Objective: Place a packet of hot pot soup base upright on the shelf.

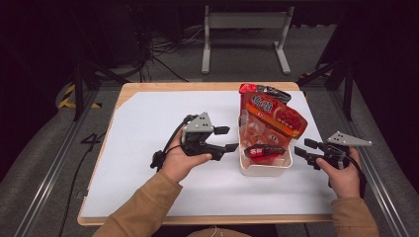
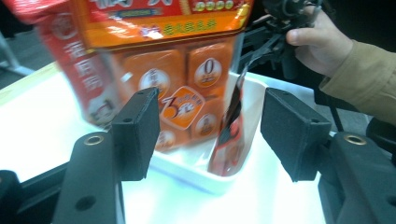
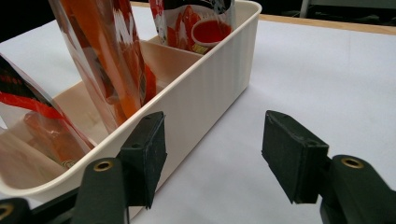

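High view: white bin (image 1: 264,168) on the counter's (image 1: 148,123) white sheet, right of centre, between the two grippers.
Bin contents: big orange-red pouch (image 1: 269,116) stands tilted, top leaning toward the far edge; small red packet (image 1: 264,151) lies across the near end; another red packet (image 1: 259,89) at the far end.
Left gripper (image 1: 225,139): just left of the bin, aimed at it, fingers spread wide, nothing between them, not touching the bin.
Left gripper view: fingers (image 2: 135,133) apart, framing the bin's (image 2: 205,179) near corner and the pouch (image 2: 177,93); slim red packet (image 2: 231,135) upright against the bin wall; the other hand (image 2: 322,44) beyond.
Right gripper (image 1: 305,149): just right of the bin, fingers wide, empty.
Right gripper view: fingers (image 3: 147,154) wide apart; left one right by the bin (image 3: 205,98) wall, contact unclear; right one over bare sheet; pouch (image 3: 107,56) stands inside, packets at both ends.
Person: tan sleeves (image 1: 143,207), a hand on each gripper.
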